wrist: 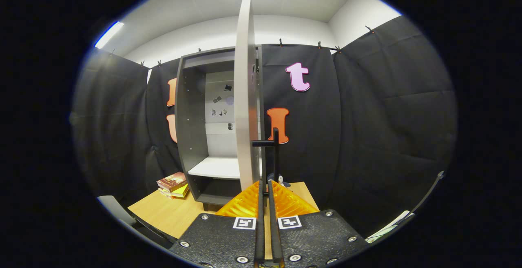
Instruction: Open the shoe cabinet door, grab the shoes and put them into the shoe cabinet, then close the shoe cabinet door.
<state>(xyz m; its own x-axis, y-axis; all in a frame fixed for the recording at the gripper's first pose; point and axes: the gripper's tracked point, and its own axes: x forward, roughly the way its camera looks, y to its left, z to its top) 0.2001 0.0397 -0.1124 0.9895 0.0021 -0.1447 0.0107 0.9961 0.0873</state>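
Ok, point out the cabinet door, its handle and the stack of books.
cabinet door [246,96], gripper view: its pale edge, swung open.
door handle [275,145], gripper view: upright dark bar, just ahead of the claw [265,188], fingers nearly together.
stack of books [173,184], gripper view: top cover.

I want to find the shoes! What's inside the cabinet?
The shoe cabinet stands open, and I see a bare white shelf, small marks on its back wall, and a dark space below. No shoes there. The open door hides its right side. The gripper jaws sit nearly closed by the handle.
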